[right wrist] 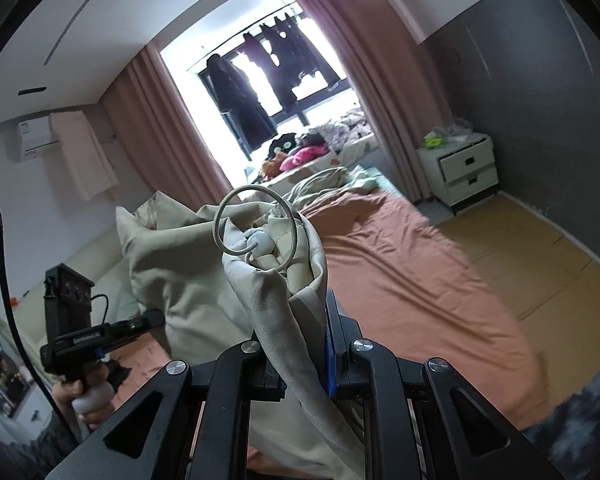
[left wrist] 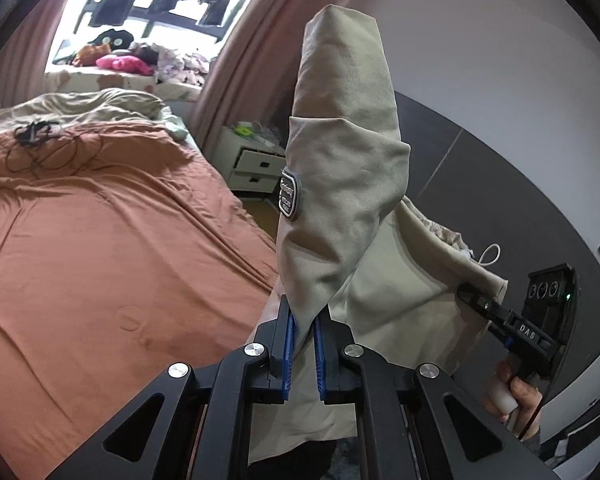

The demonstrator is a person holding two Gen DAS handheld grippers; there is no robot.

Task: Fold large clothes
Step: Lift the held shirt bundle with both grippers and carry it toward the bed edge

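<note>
Biggest thing in the room is the bed (left wrist: 100,248), covered in a rust-orange sheet, with a tangle of black cable (left wrist: 34,136) lying near its far end. Behind it a window (right wrist: 268,80) with pink curtains (right wrist: 160,128) has dark clothes hanging on a rail in front of the glass, and a pile of soft toys and laundry on the sill.

The beige jacket (left wrist: 340,184) is held up in the air over the bed's edge, hanging between the two grippers. It has a dark rubbery patch (left wrist: 289,193) on one panel (can't read the text on it) and a pale drawstring cord (right wrist: 256,224) looping up out of a bunched hem.

A white nightstand (right wrist: 466,170) with two drawers sits by the grey wall, with something neon green on top.

The left gripper (left wrist: 305,322) has its blue pads pinched nearly together on a fold of the jacket, fabric coming straight up from between them. The right gripper (right wrist: 300,344) is likewise almost closed, clamping a thick bunch of the jacket's fabric that drapes over one finger. Each one shows up in the other's view, held by a hand (left wrist: 518,394) on a pale grip.
</note>
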